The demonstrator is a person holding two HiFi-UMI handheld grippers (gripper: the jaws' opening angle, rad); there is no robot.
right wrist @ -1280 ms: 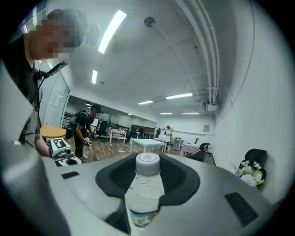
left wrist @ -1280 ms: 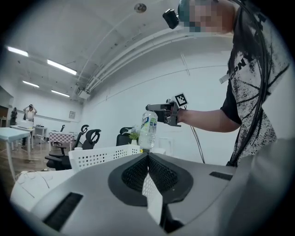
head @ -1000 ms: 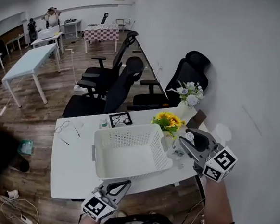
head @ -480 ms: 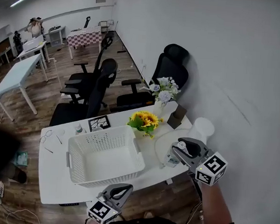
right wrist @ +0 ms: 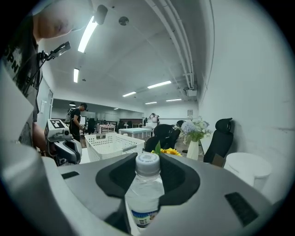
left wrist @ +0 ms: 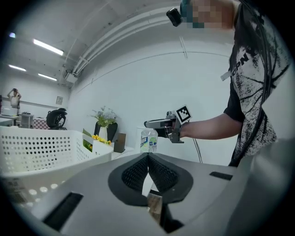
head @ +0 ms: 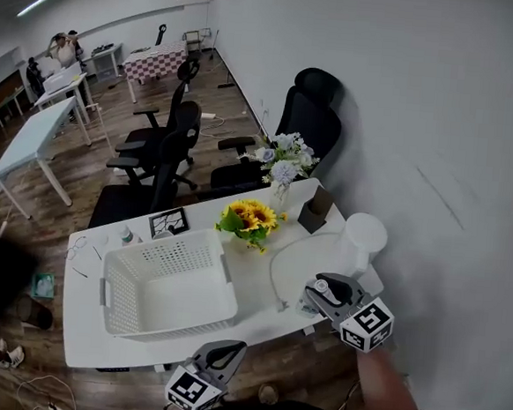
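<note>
A water bottle (right wrist: 146, 189) is clamped in the right hand-held gripper (head: 323, 290) beside the white basket (head: 172, 319). The left hand-held gripper (head: 224, 355) is seen closed, empty.

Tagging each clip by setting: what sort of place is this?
Probably an open-plan office or lab: black office chairs behind a white table, more desks on the wood floor beyond, strip lights on the ceiling.

Table (head: 246, 283) carries basket (head: 170, 320), sunflowers (head: 249, 215), vase (head: 280, 193)
</note>
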